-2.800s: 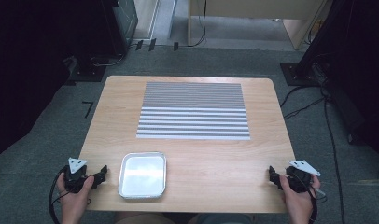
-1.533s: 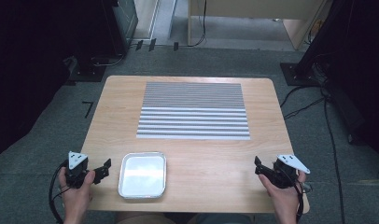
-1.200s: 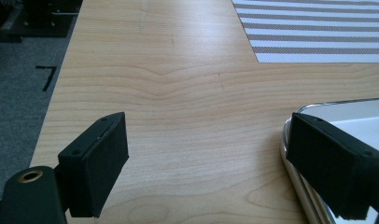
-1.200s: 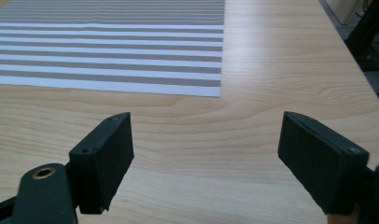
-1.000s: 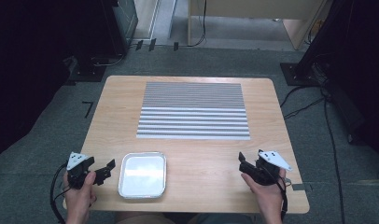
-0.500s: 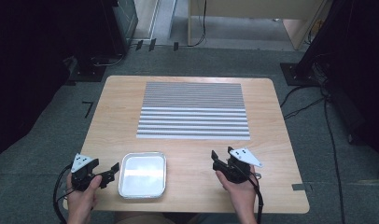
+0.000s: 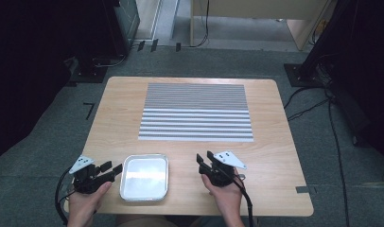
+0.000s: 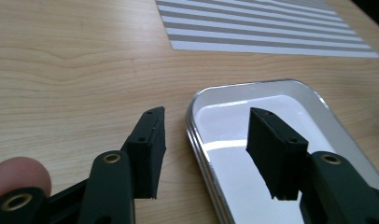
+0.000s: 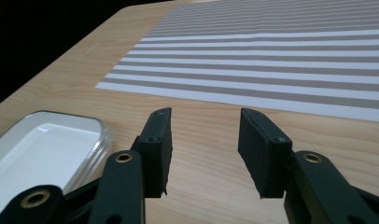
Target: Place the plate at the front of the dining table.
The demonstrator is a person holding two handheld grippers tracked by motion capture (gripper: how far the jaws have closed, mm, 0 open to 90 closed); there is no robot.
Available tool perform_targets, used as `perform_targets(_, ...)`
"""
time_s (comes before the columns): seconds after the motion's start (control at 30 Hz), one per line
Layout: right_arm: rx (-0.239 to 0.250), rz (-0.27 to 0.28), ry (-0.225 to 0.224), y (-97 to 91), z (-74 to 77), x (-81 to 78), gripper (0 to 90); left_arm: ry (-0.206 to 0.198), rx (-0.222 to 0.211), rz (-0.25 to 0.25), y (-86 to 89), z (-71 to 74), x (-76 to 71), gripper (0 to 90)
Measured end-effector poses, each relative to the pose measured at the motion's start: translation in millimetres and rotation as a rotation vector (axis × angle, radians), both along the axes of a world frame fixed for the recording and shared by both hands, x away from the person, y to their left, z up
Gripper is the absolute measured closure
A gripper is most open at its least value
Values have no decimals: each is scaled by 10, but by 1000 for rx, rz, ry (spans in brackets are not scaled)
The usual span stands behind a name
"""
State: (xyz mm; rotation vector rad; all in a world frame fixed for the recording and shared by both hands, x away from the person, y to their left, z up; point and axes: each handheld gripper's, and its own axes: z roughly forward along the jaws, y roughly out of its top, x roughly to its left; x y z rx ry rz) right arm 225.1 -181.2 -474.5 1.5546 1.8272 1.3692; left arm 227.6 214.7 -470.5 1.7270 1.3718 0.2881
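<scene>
A shallow metal tray is seen lying flat near the front edge of the tabletop, left of centre, its white inside bare and glossy. Its left rim is straddled by the left gripper: in the left gripper view one jaw is held over the wood just outside the rim and the other above the tray's floor, with clear air on both sides of the metal. The jaws are parted about halfway, having just been closing, and the rim is not pressed by either. The right gripper is held just right of the tray, near but apart from it, pointing away from the person toward a striped mat. Its jaws, also just closing, are spread with only bare wood between them, as shown in the right gripper view, where the tray is seen off to the left and the mat ahead. Each gripper is gripped by a hand reaching in from the near edge.
</scene>
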Motion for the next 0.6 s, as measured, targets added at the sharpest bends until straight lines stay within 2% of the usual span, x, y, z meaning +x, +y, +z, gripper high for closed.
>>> perform_targets(0.03,18,28,8,87,-17,-5,592,16,-22,-20,16,-6,9,514)
perform_targets(0.13,44,59,30,172,-34,-7,606,27,-35,-35,24,-10,14,543)
perform_targets(0.17,58,75,48,260,-47,-15,627,36,-40,-46,33,-10,17,558)
perform_targets(0.23,90,90,63,319,-51,-21,660,27,-41,-38,46,3,7,637)
perform_targets(0.27,90,90,63,319,-51,-21,660,27,-41,-38,46,3,7,648)
perform_targets(0.3,129,112,74,379,-57,-26,682,34,-50,-25,67,12,11,653)
perform_targets(0.4,158,129,98,441,-70,-22,694,55,-57,-23,88,0,19,652)
perform_targets(0.43,186,147,130,499,-92,-14,708,78,-61,-31,101,-18,28,653)
perform_targets(0.47,186,147,130,499,-92,-14,708,78,-61,-31,101,-18,28,654)
perform_targets(0.5,217,163,157,548,-120,-6,721,92,-73,-45,99,-28,34,656)
perform_targets(0.53,217,163,157,548,-120,-6,721,92,-73,-45,99,-28,34,659)
perform_targets(0.6,246,177,188,592,-142,-4,727,98,-81,-58,89,-26,37,663)
